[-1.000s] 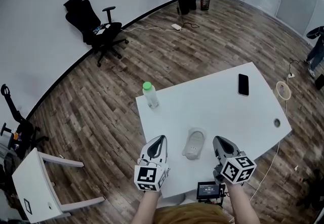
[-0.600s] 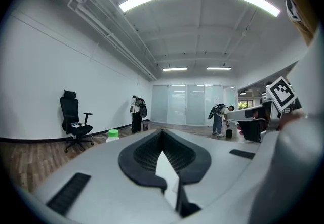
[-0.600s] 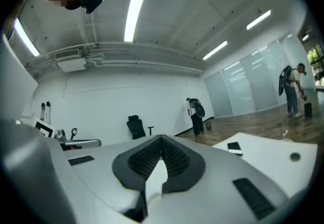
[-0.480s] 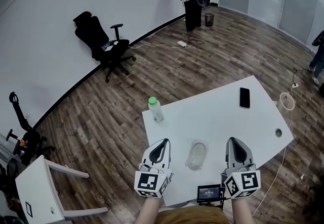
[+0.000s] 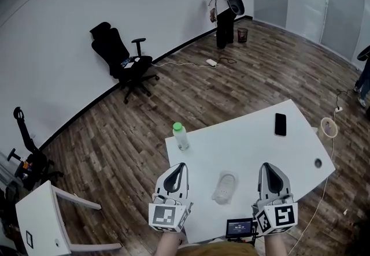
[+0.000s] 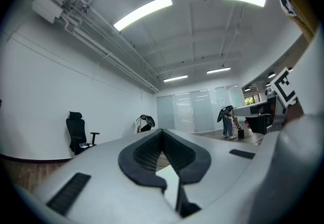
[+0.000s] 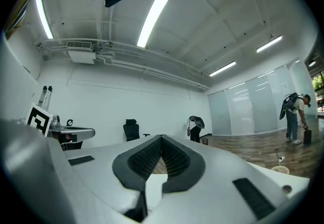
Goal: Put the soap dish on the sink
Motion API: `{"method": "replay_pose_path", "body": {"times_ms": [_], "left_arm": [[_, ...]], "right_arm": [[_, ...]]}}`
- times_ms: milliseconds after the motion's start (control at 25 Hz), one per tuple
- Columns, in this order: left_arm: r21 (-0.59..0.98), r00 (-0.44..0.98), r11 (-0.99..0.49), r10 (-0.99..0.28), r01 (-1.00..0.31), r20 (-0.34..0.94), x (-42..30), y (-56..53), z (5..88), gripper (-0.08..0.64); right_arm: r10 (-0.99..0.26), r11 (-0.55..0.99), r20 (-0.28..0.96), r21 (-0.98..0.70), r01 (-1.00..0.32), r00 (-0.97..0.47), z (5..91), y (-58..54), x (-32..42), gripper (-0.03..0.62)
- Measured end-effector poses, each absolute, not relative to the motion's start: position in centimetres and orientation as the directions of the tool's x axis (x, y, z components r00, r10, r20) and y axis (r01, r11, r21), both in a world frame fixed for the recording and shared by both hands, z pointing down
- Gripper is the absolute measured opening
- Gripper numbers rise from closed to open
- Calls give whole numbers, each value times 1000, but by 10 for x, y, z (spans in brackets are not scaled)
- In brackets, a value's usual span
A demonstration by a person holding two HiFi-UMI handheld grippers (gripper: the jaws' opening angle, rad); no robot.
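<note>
The pale grey soap dish point(image 5: 224, 188) lies on the white table point(image 5: 254, 145) near its front edge, and nothing touches it. My left gripper point(image 5: 180, 167) is held to the left of the dish and my right gripper point(image 5: 268, 167) to its right, both raised above the tabletop and pointing level. In the left gripper view the left gripper point(image 6: 162, 132) has its jaws together with nothing between them. The right gripper point(image 7: 161, 138) looks the same in its own view, shut and empty. No sink shows in any view.
A clear bottle with a green cap point(image 5: 181, 136) stands at the table's left rear. A black phone point(image 5: 280, 124) lies at the far right and a small screen device point(image 5: 240, 227) at the front edge. An office chair point(image 5: 124, 61) and a white side table point(image 5: 34, 220) stand on the floor.
Both grippers have risen from the table while staying on either side of the soap dish. The head view has tilted up, so the table sits lower in the picture. The dish has not moved.
</note>
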State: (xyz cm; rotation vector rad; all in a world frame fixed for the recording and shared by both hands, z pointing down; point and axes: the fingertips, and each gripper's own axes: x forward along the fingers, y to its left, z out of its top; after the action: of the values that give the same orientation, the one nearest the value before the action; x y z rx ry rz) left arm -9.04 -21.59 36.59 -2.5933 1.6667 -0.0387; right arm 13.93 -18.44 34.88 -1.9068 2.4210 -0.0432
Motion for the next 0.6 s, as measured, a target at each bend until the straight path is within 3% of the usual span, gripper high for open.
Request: {"method": "replay_pose_path", "body": {"times_ms": [600], "left_arm": [[-73, 397, -395, -918, -916, -12, -97, -217, 366, 8]], "right_arm": [[-969, 247, -18, -38, -968, -247, 350, -192, 132, 8]]}}
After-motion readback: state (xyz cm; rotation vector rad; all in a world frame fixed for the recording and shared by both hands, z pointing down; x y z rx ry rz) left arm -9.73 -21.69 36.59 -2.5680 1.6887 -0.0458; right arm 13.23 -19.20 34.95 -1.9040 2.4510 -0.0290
